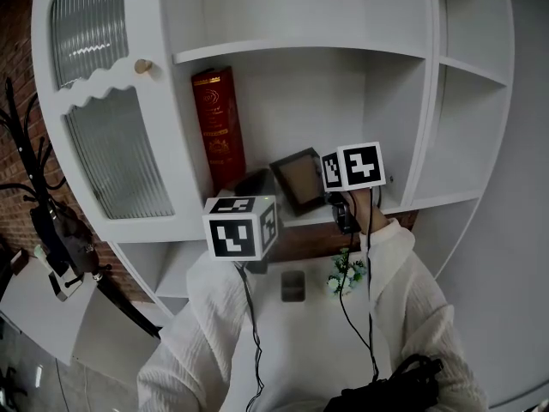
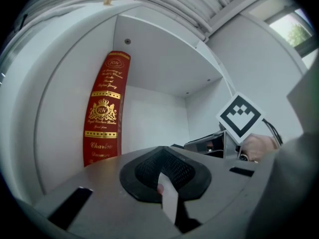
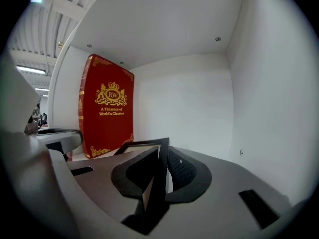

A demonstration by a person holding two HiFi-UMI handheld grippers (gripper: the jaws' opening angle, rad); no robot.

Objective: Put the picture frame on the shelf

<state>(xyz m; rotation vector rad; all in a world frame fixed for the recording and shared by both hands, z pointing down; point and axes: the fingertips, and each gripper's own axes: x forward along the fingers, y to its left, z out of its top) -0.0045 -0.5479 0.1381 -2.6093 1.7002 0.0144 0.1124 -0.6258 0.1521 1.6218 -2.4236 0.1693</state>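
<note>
Picture frame (image 1: 300,178): gripped by the right tool, tilted, inside the open compartment of the shelf (image 1: 433,199), right of the red book (image 1: 218,127); contact with the board not visible.
Right tool (image 3: 158,172): clamped on the frame's thin side, dark border rising edge-on between the pads.
Left tool (image 2: 167,183): narrow, pinched on a thin pale strip (image 2: 170,203) of unclear nature; low and left of the frame, near the book's foot.
Book: upright against the compartment's left wall, near the frame, no contact visible from the right gripper view.
Key relation: frame reaching forward from the right tool's pads into the compartment, long axis running up and away from them, brown face turned out toward the person; right hand the carrier, left merely close by.
Next move, as a judgement: bottom edge down onto the board, top leaned back, then release.
Risk, as a judgement: bumping the book, or the foot sliding off the front lip.
</note>
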